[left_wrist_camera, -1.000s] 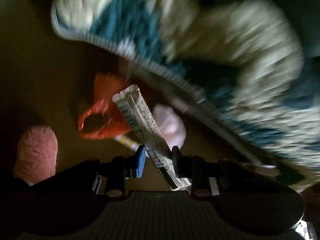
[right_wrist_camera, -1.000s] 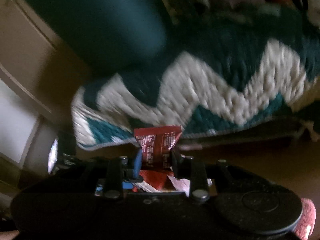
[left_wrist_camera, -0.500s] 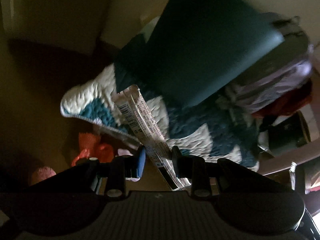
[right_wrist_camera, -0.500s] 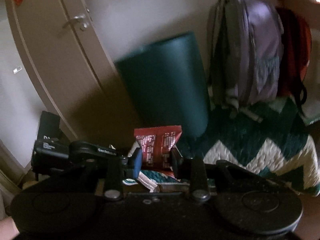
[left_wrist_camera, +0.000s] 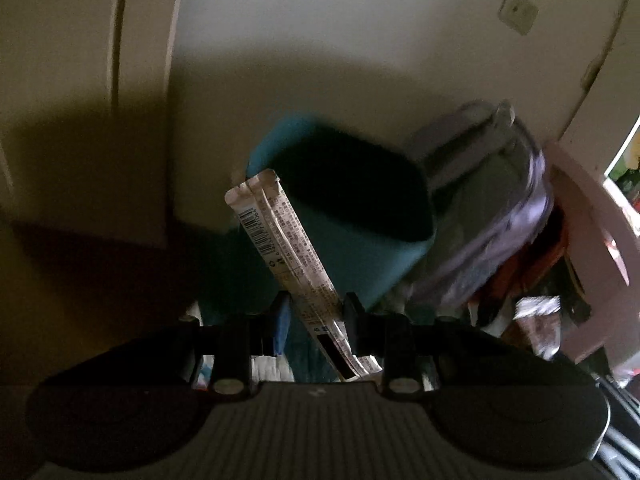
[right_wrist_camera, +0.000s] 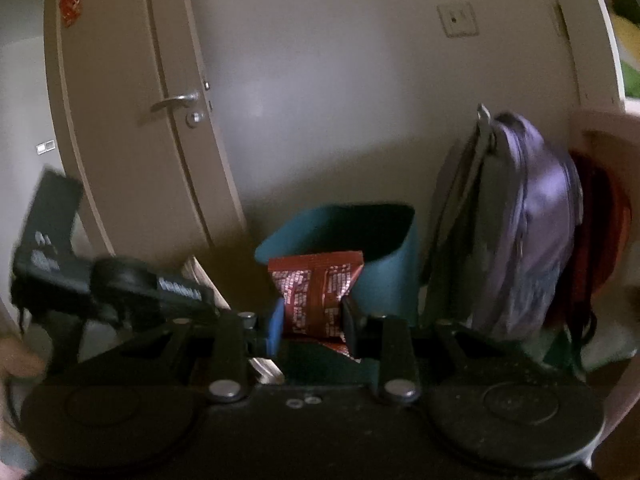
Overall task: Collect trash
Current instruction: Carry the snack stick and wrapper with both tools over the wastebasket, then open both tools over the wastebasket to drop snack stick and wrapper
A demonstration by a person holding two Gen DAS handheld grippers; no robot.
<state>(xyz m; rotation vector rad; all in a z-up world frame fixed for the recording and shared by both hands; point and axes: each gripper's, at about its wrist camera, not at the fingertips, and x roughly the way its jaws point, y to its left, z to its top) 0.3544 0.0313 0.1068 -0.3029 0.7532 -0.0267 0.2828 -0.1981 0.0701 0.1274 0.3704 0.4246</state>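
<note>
We see the left gripper (left_wrist_camera: 314, 314) pinching a long white wrapper (left_wrist_camera: 286, 254) between narrowly set jaws; the wrapper slants toward 11 o'clock, its top overlapping the rim of the one teal bin (left_wrist_camera: 352, 216). Only this view looks down into the bin's dark mouth. The right gripper (right_wrist_camera: 312, 324) clamps a red snack packet (right_wrist_camera: 316, 292) upright, jaws likewise narrow, with the same bin (right_wrist_camera: 384, 280) just behind at 12 o'clock. Only the right view shows the door handle (right_wrist_camera: 176, 102) at 10 o'clock and the other gripper's body (right_wrist_camera: 112, 284) at 9 o'clock. Both views show one purple backpack (right_wrist_camera: 528, 232) at 2 o'clock beside the bin.
</note>
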